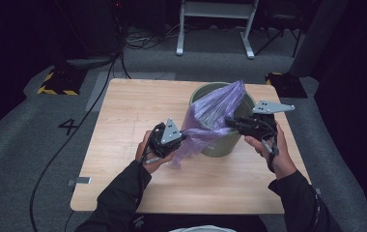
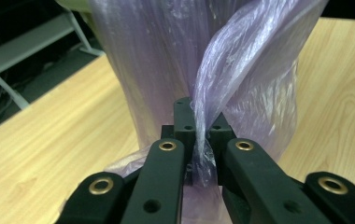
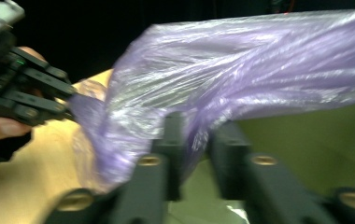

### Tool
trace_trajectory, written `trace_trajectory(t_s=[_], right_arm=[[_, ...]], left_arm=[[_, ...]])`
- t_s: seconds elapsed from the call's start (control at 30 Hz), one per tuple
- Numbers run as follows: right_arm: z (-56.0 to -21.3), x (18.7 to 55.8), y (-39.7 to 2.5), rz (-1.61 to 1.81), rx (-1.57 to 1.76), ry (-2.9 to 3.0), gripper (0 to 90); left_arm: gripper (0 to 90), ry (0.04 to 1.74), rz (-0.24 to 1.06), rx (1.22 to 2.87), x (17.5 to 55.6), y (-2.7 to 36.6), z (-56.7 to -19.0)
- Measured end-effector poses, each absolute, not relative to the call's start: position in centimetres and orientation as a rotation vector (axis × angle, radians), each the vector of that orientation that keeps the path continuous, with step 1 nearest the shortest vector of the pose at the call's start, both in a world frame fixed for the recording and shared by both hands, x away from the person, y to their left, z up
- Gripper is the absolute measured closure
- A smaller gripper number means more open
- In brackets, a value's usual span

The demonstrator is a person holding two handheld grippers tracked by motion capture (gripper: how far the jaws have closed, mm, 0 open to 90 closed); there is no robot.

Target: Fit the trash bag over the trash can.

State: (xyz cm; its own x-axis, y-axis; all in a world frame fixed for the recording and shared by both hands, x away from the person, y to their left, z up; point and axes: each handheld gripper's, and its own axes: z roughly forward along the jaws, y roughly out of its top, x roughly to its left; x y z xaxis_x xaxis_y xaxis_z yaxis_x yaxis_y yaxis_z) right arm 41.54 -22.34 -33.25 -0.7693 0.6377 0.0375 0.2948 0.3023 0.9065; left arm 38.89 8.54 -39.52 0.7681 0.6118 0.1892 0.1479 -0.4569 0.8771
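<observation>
We take this for a lab or recording studio: a pale wooden table (image 1: 123, 164) stands alone on grey carpet (image 1: 22, 159) in a dark room, black cables (image 1: 70, 140) trail across the floor, a number four (image 1: 68, 126) is marked on it, yellow-and-black striped stand feet (image 1: 56, 82) flank the table, and a white metal frame (image 1: 215, 24) stands behind.
</observation>
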Motion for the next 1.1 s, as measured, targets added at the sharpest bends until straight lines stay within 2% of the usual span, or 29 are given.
trace_trajectory(t_s=[0.07, 0.13, 0.33, 0.7, 0.87, 1.1], right_arm=[[-33.2, 41.6, -22.6, 1.44, 0.837, 2.221, 54.9], [-33.0, 41.5, -22.9, 1.43, 0.816, 2.198, 46.3], [-32.2, 41.1, -23.9, 1.446, 0.78, 2.131, 30.6], [-32.2, 42.8, -25.4, 1.402, 0.95, 2.077, 31.5], [-31.8, 42.8, -24.8, 1.393, 0.876, 2.075, 36.3], [-31.2, 41.3, -22.7, 1.477, 0.649, 2.152, 35.1]], left_arm=[[87.8, 0.573, 0.618, 1.994, 38.8, 8.8, -39.3], [87.9, 0.574, 0.632, 1.984, 38.7, 9.1, -39.1], [88.2, 0.559, 0.675, 1.967, 38.3, 9.7, -38.3], [88.5, 0.576, 0.706, 1.929, 38.2, 11.1, -37.0], [88.3, 0.544, 0.731, 1.95, 38.3, 10.7, -36.5], [87.9, 0.501, 0.708, 1.97, 38.9, 8.7, -35.3]])
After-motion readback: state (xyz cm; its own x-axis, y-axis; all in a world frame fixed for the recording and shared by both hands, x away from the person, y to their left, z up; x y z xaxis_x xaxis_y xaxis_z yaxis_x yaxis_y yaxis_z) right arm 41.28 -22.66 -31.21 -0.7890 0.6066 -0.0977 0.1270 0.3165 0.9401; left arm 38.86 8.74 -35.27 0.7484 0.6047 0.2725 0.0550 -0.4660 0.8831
